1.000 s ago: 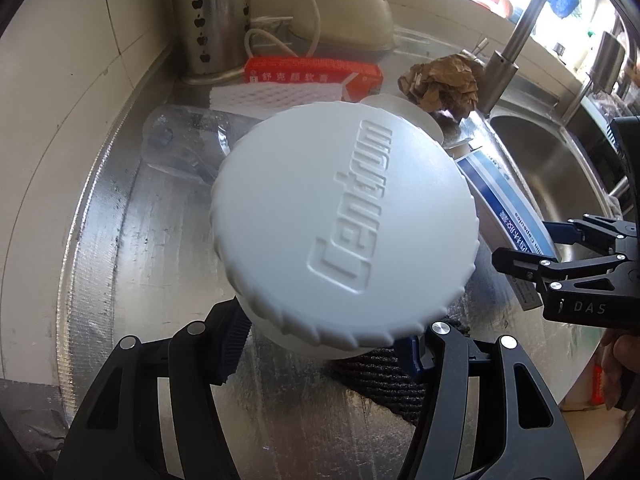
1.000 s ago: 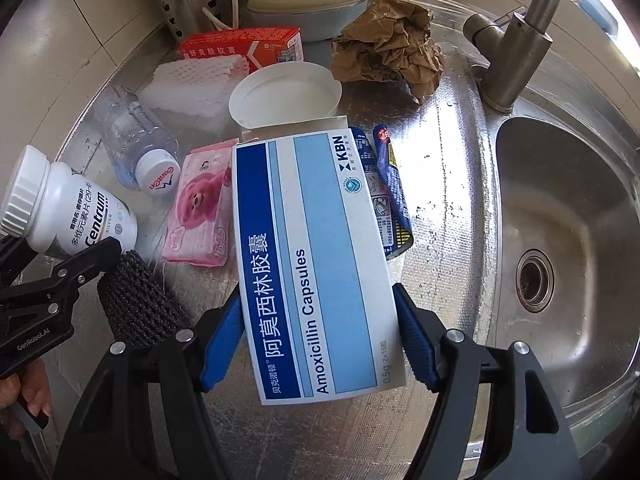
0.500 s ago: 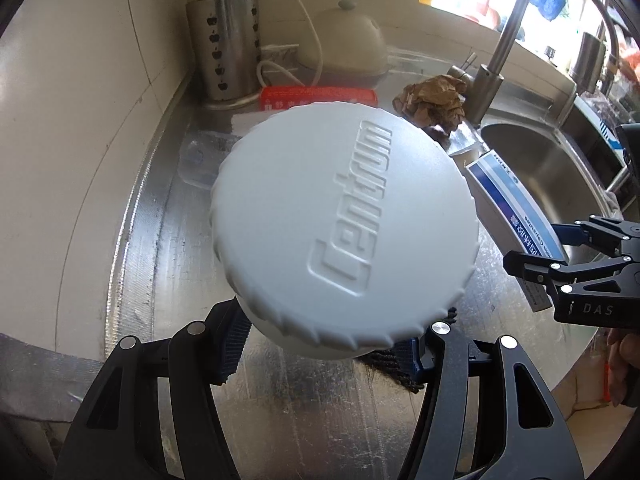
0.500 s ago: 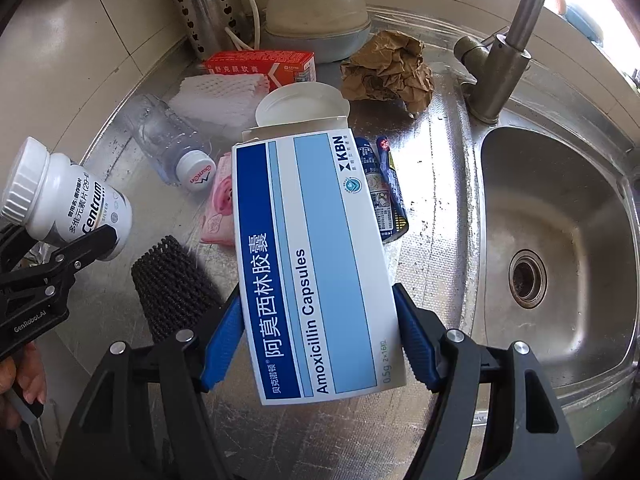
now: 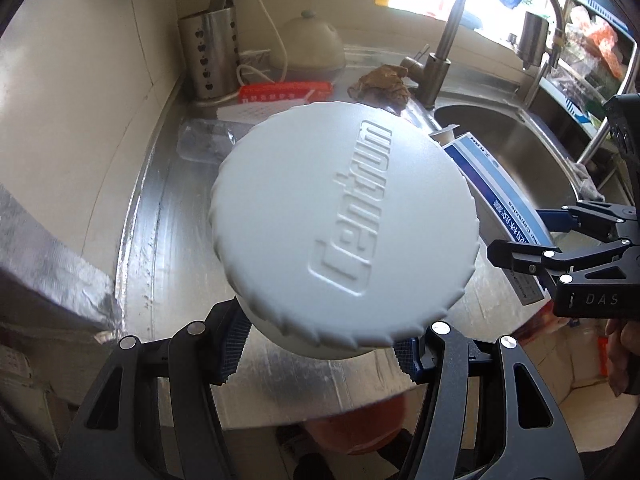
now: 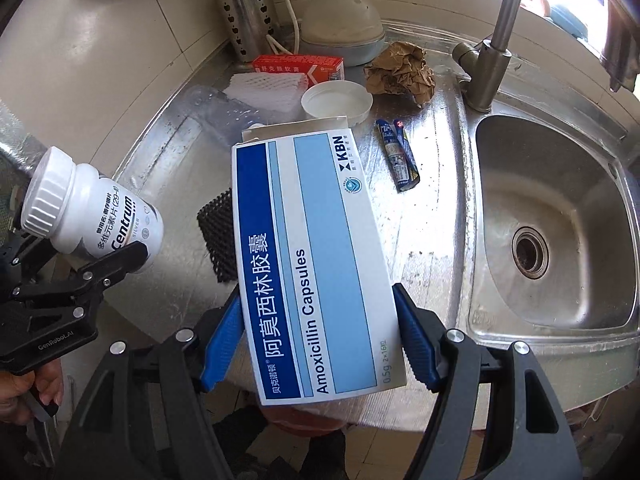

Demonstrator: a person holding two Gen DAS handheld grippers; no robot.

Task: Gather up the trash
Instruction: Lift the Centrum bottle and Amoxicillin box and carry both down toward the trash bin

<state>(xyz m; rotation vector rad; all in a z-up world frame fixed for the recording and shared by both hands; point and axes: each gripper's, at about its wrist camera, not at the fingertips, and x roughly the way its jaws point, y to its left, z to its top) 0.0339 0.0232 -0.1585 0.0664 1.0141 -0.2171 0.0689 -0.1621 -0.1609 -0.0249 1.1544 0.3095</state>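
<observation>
My left gripper point(image 5: 320, 344) is shut on a white Centrum bottle point(image 5: 344, 220); its cap fills the left wrist view. The bottle also shows in the right wrist view point(image 6: 92, 216), held above the counter's front left. My right gripper point(image 6: 320, 340) is shut on a blue and white amoxicillin box point(image 6: 316, 256), held above the counter's front edge; the box shows in the left wrist view point(image 5: 500, 200) too. On the steel counter point(image 6: 440, 184) lie crumpled brown paper point(image 6: 400, 70), a white lid point(image 6: 336, 100), a small blue wrapper point(image 6: 400, 156), white foam netting point(image 6: 268, 88), a clear plastic bottle point(image 6: 220, 108), black foam netting point(image 6: 218, 236) and a red box point(image 6: 300, 68).
A sink point(image 6: 552, 232) with a tap point(image 6: 488, 64) lies to the right. A steel utensil holder point(image 6: 248, 20) and a domed pot point(image 6: 340, 28) stand against the back wall. Something orange point(image 6: 304, 416) shows below the counter's front edge.
Both grippers have drawn back and up from the counter with the bottle and the box still held. More of the counter and its front edge now shows.
</observation>
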